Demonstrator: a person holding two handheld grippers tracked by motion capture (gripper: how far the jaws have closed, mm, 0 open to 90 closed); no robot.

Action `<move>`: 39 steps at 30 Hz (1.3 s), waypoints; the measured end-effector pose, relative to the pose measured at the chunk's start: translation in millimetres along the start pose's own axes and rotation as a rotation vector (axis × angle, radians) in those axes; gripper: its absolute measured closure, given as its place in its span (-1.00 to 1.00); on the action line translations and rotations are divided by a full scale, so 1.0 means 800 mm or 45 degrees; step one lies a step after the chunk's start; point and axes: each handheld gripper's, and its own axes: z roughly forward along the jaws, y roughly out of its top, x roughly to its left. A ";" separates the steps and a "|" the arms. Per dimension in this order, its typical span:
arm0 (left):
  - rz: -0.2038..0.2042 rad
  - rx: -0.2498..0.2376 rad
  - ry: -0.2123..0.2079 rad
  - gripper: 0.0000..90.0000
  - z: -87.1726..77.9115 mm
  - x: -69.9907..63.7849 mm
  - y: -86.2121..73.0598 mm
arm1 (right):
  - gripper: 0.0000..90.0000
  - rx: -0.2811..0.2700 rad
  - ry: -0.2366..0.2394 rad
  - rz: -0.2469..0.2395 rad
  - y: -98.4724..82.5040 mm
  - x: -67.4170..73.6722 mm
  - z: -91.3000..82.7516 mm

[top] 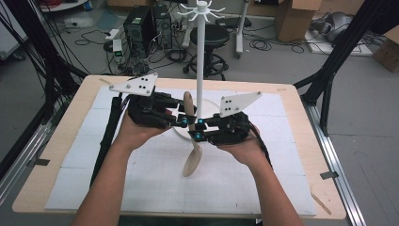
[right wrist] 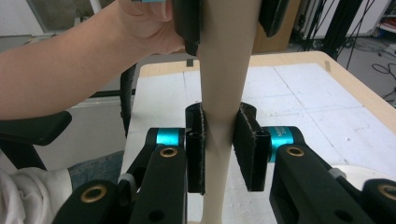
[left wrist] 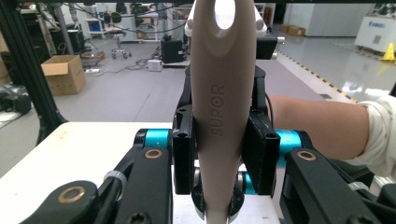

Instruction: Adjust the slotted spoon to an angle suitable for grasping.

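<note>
- In the high view, the person's two forearms come up from the near edge of the table and meet over its middle, each hand carrying a black two-jaw gripper topped by a grey three-cornered plate.
- The long beige plastic spoon with a hanging hole in its handle [top: 192,141] is held in the air above the white gridded mat [top: 141,188], bowl end toward the person, handle end pointing away toward the stand.
- The right gripper [top: 200,129] is clamped on the spoon's narrow neck; in the right gripper view [right wrist: 223,151] both ribbed black pads press against the beige shaft, jaws drawn in narrow around it.
- The left gripper [top: 181,117] grips the wider handle further along; in the left gripper view [left wrist: 223,154] its pads sit tight on both edges of the handle, which bears raised lettering, the oval hole showing above.
- No earlier picture shows how the left jaws stood before; now they are closed on the handle.
- Just beyond the grippers stands the white hanging stand with a round base and tall pole [top: 199,70], its hook-ringed crown at the top.
- Further off, the floor holds a black round stool [top: 209,35] and cardboard boxes [top: 294,19].
</note>
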 end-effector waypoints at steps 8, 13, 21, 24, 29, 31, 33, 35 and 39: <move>0.036 -0.001 0.029 0.52 0.002 -0.006 0.004 | 0.63 -0.026 0.001 0.004 0.000 -0.001 -0.003; 0.079 0.059 0.073 0.52 0.006 -0.012 0.006 | 0.44 -0.063 -0.008 0.022 0.001 0.000 -0.006; 0.069 0.067 0.114 0.52 -0.006 -0.011 0.011 | 0.34 -0.091 -0.037 0.037 -0.001 0.004 -0.023; 0.068 0.057 0.135 0.52 -0.009 -0.011 0.012 | 0.30 -0.104 -0.053 0.034 -0.002 0.005 -0.030; 0.029 0.064 0.177 0.52 -0.021 -0.010 0.016 | 0.27 -0.108 -0.085 0.031 -0.004 0.007 -0.042; 0.026 0.074 0.194 0.52 -0.025 -0.009 0.017 | 0.26 -0.108 -0.093 0.041 -0.005 0.007 -0.047; 0.011 0.071 0.205 0.52 -0.028 -0.008 0.018 | 0.25 -0.116 -0.112 0.044 -0.007 0.007 -0.053; 0.004 0.067 0.204 0.52 -0.032 -0.007 0.018 | 0.24 -0.119 -0.125 0.053 -0.008 0.008 -0.058; -0.010 0.058 0.212 0.52 -0.039 -0.006 0.018 | 0.22 -0.121 -0.151 0.051 -0.012 0.010 -0.070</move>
